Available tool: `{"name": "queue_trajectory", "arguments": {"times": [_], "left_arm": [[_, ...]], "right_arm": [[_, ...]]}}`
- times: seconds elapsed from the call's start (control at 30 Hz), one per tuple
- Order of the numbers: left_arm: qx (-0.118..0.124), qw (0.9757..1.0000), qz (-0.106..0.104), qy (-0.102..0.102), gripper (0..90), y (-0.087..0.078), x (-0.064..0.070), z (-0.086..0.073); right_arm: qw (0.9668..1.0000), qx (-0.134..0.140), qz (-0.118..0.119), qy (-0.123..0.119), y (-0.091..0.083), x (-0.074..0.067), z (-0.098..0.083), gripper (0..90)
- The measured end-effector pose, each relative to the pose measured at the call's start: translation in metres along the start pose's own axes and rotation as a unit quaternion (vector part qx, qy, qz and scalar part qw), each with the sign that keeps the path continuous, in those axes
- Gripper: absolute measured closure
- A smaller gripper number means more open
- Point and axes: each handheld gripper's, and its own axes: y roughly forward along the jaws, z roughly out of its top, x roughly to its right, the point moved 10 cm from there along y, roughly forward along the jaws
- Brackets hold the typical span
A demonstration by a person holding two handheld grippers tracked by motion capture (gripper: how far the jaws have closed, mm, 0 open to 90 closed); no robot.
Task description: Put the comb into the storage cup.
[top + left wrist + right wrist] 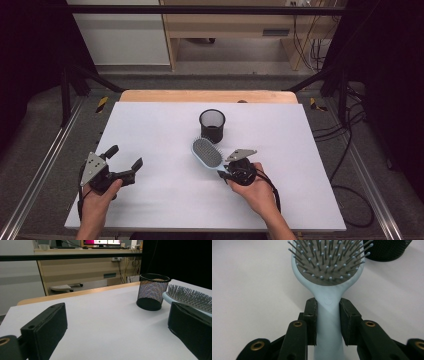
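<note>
Centre frame, the right gripper (226, 172) pinches a pale blue hairbrush (207, 152) by its handle — the left gripper (124, 161), lower left, spread wide beside a mesh cup (212, 125).

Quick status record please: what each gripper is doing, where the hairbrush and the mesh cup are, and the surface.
right gripper: shut on the handle of the hairbrush, bristles up
hairbrush head: near the mesh cup, on the person's side of it; contact cannot be told
mesh cup: upright, open end up
left gripper: open, holding nothing, at the table's left
table: white surface
</note>
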Motion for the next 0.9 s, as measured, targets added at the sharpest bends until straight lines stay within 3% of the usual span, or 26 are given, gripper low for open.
{"name": "queue_trajectory", "arguments": {"times": [0.67,0.87,0.9], "left_arm": [[0.0,1.0,-0.009,0.004,2.5,0.002,0.006,0.001],[0.005,0.9998,-0.017,-0.012,2.7,0.002,0.011,0.003],[0.007,0.9996,-0.021,-0.02,2.7,0.002,0.012,0.003]], "right_arm": [[0.9998,0.018,0.001,0.003,0.001,0.001,0.005,69.7],[0.9991,0.042,-0.007,-0.001,-0.007,0.0,0.013,69.7],[0.9984,0.056,-0.011,-0.004,-0.01,0.0,0.016,69.7]]}}
